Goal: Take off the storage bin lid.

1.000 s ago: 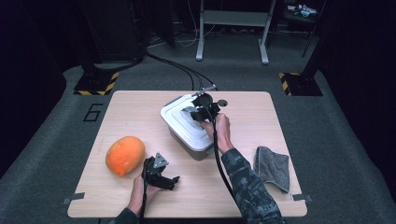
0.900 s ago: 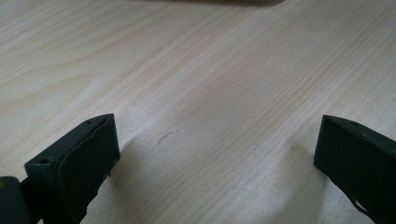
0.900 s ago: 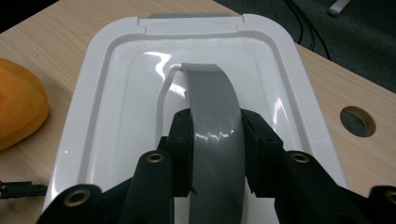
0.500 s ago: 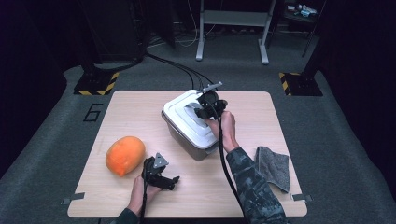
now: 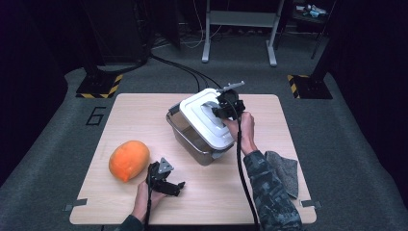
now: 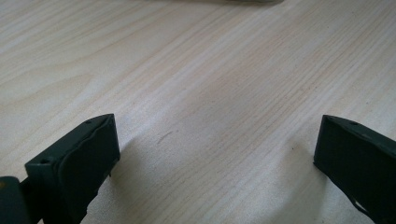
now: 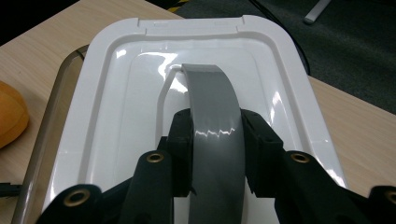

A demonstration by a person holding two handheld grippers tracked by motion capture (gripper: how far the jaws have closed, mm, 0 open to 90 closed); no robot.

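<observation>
One wooden table (image 5: pixel 144 115) fills the middle of the high view. On it stands one clear container (image 5: pixel 185 137) at the centre, bearing one white lid (image 5: pixel 202 115) with one grey handle (image 7: pixel 215 121). One orange fruit (image 5: pixel 127 160) lies at the lower left, and one grey cloth (image 5: pixel 284 171) at the lower right. Two grippers are counted: the left gripper (image 5: pixel 179 186) near the bottom edge and the right gripper (image 5: pixel 217 109) at the centre. One painted number six (image 5: pixel 95 116) marks the floor at the left
</observation>
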